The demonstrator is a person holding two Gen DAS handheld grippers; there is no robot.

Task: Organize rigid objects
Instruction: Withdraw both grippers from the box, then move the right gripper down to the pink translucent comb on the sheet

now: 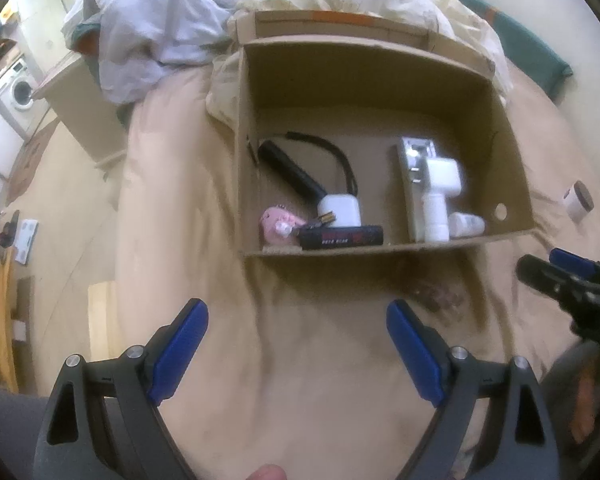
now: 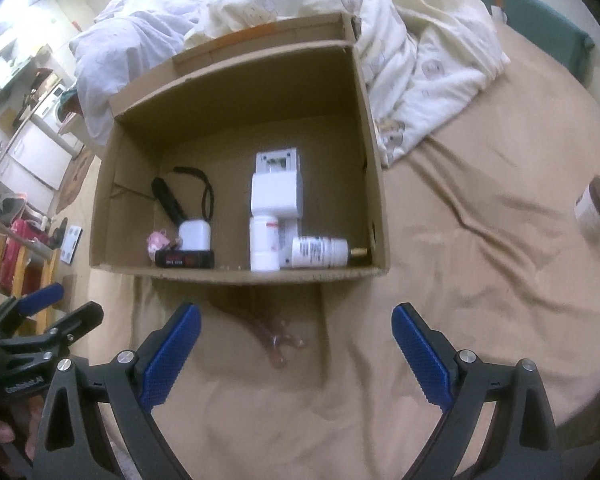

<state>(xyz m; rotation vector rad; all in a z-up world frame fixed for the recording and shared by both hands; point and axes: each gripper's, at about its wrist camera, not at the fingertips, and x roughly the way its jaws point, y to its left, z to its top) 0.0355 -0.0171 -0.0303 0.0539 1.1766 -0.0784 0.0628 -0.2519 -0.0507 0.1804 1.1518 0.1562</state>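
Landmark: open cardboard box (image 2: 236, 276) sitting on a bed with a tan sheet (image 2: 460, 280).

Left gripper (image 1: 298, 320): jaws wide apart, nothing between them, hovering over the sheet just in front of the box's near wall. Right gripper (image 2: 296, 326): jaws also wide apart and empty, same side of the box. Each shows at the edge of the other's view, so they sit side by side.

Inside the box, against the near wall:
- left part: black rectangular pack with red print (image 2: 185, 259), a white rounded case (image 2: 195, 234) behind it, a small pink item (image 2: 158, 240) to its left, and a black cylindrical tool with a wrist strap (image 2: 168, 198) further back
- right part: white upright bottle (image 2: 264, 246), white boxy device (image 2: 277, 188) behind it, white labelled bottle lying on its side (image 2: 320, 253) toward the right wall

Outside the box:
- white jar with brown lid (image 2: 596, 210) on the sheet, well to the right of the box
- small pinkish translucent object (image 2: 276, 340) on the sheet just in front of the near wall, between the two grippers' views; too blurred to identify
- rumpled pale bedding (image 2: 400, 40) piled behind the box
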